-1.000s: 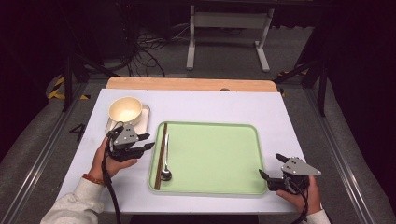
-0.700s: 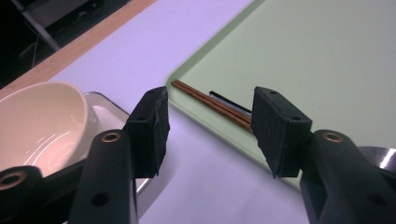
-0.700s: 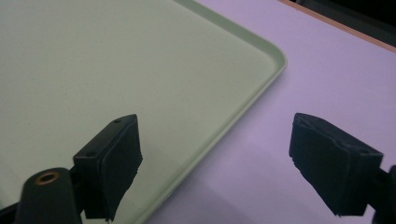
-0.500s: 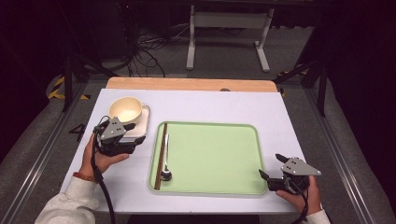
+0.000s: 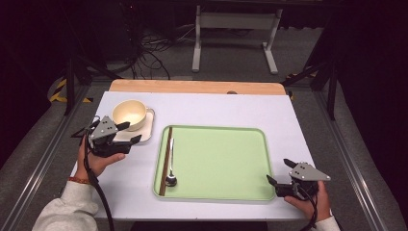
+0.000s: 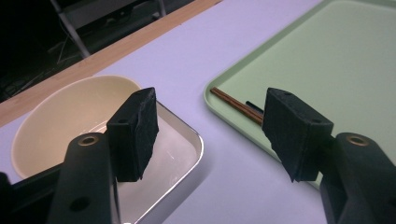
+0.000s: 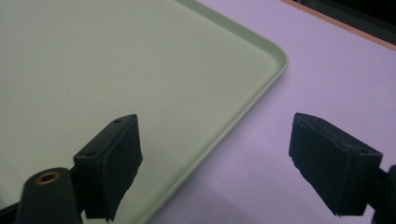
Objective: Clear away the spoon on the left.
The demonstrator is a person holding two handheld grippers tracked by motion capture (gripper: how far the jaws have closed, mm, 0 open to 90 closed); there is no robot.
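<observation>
Landmark: the green tray [image 5: 231, 159].

Bowl [image 5: 129, 114], cream, upright, sits on a small metal dish [image 5: 144, 131] just off the tray's left edge, toward the far side. I take the bowl and dish as the work in hand, since the left gripper [image 5: 126, 133] hangs right beside them, tips pointing at the tray. Its jaws have just been opening, with nothing between them. In the left gripper view one pad [image 6: 135, 133] stands over the dish's near corner, the other over the tray's left rim; bare table in the gap. My read: I'm lining up for the dish rim or bowl wall, not yet committed.

Inside the tray, along its left edge: chopsticks [image 5: 166, 161] and a spoon [image 5: 171, 166] laid side by side, parallel to the rim. Probably parked there to leave the middle free for the bowl.

Right gripper [image 5: 280, 178] waits at the tray's near right corner, jaws spread wide and empty, straddling the rim in its own view. Likely held ready to steady the tray.
</observation>
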